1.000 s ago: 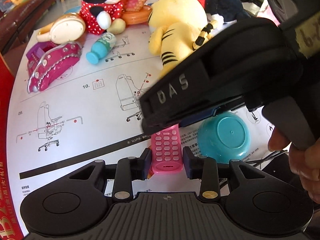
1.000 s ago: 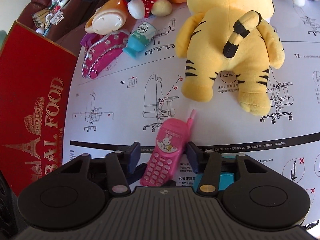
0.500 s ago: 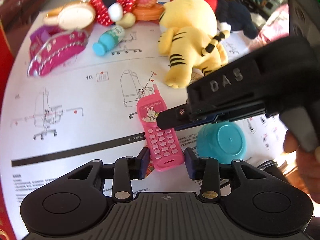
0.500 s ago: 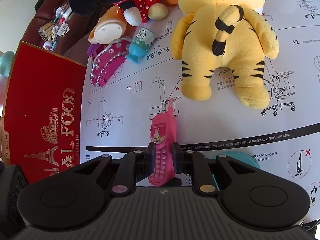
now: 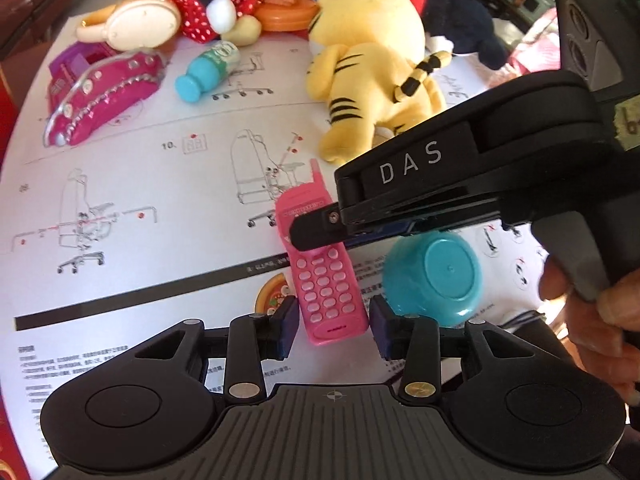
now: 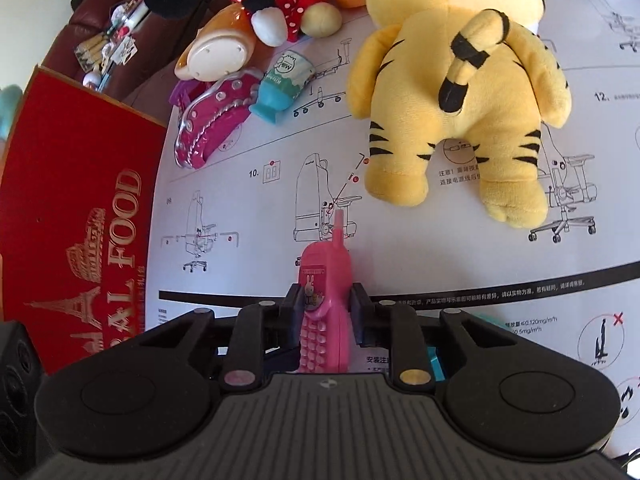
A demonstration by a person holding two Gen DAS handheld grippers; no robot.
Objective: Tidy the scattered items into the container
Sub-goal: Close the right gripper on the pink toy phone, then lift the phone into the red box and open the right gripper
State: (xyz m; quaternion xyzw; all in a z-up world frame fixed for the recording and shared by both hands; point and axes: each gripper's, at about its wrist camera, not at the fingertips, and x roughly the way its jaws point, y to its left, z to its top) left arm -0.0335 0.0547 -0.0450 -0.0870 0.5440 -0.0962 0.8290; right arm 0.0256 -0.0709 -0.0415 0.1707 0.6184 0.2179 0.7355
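- Our right gripper (image 6: 324,312) is clamped on the pink toy phone (image 6: 326,308), whose long axis runs straight ahead, antenna forward.
- Our left gripper (image 5: 334,330) is opening; its pads flank the phone's lower end without touching.
- Left of the phone lies the red box (image 6: 76,216).
- Beyond it sits a yellow plush tiger (image 6: 464,92); just right, an upturned teal bowl (image 5: 434,278).

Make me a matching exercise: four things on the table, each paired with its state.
1. toy phone
2. teal bowl
3. plush tiger
4. small bottle

A. lying on its side
B. upside down
C. clamped in the right hand-held gripper
D. back and striped tail facing the right camera

Pairs: 1-C, 2-B, 3-D, 4-A
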